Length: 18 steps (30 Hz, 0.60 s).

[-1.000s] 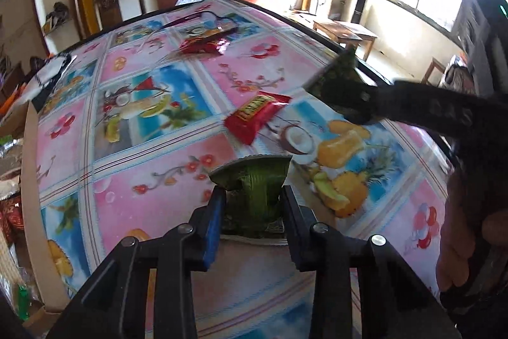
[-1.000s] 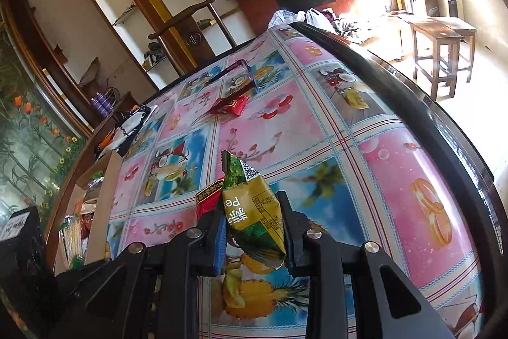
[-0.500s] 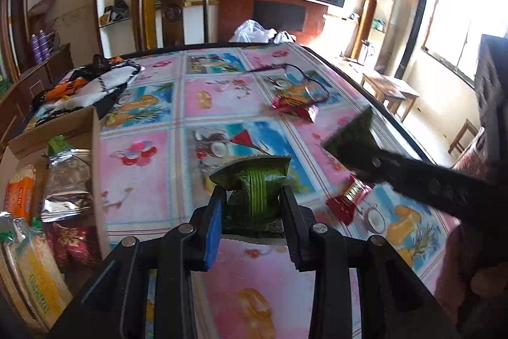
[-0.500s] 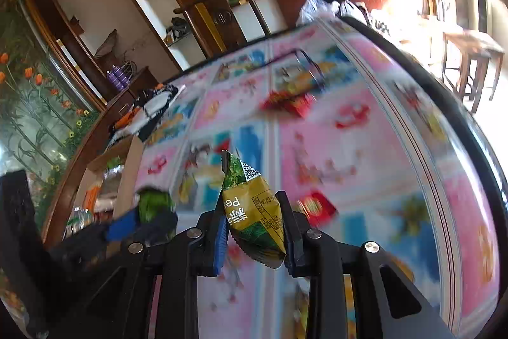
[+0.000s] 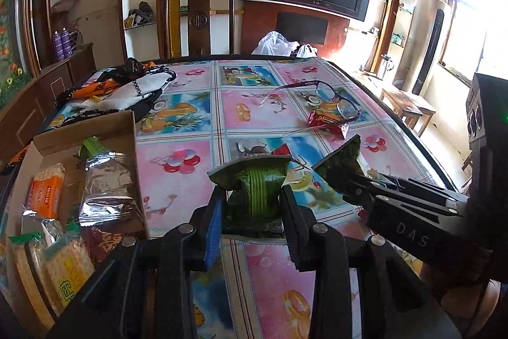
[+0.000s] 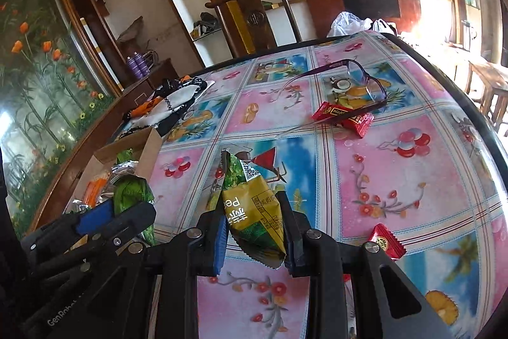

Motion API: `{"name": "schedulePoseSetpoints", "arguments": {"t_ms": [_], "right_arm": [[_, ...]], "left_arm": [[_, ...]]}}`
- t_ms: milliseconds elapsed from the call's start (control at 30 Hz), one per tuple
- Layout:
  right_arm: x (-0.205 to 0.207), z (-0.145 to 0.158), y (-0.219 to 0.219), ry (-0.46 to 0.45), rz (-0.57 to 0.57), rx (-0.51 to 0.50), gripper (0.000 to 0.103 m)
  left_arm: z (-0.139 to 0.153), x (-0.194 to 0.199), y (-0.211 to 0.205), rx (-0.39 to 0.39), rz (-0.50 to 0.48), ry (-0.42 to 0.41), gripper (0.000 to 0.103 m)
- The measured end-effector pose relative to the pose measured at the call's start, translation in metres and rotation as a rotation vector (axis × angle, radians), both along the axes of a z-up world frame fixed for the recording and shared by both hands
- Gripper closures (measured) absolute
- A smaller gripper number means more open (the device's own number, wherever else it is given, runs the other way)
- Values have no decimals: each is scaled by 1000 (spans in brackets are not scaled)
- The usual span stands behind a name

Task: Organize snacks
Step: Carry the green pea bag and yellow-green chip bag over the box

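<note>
My left gripper (image 5: 252,205) is shut on a dark green snack packet (image 5: 254,183), held above the table just right of the cardboard box (image 5: 95,129). The box holds several snack packs, silver (image 5: 106,189), orange (image 5: 44,189) and yellow. My right gripper (image 6: 254,221) is shut on a green-and-yellow snack packet (image 6: 250,208). In the left wrist view it (image 5: 346,180) shows at the right with its packet. In the right wrist view the left gripper (image 6: 127,208) is at the left by the box (image 6: 127,148). Red snack packets (image 6: 346,116) (image 6: 385,240) lie on the table.
The table has a colourful fruit-print cloth (image 5: 254,110). Glasses (image 5: 317,94) lie over a red packet (image 5: 327,121) at the far right. A black, white and orange cloth bundle (image 5: 123,91) lies at the far left. A wooden chair (image 5: 200,21) stands behind the table.
Both grippers have swung left with their packets, from the table's right part to beside the cardboard box. Both have stayed shut.
</note>
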State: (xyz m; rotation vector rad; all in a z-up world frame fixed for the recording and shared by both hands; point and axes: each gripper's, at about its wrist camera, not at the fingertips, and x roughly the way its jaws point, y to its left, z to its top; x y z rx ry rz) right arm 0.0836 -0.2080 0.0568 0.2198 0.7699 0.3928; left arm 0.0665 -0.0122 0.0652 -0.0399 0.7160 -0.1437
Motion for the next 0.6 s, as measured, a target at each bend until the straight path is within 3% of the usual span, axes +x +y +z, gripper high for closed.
{"name": "schedulePoseSetpoints", "arguments": {"t_ms": [600], "right_arm": [[-7,-3,13,-18,29,-27,74]], "left_arm": [[3,-6,3,8,18,-20,70]]}}
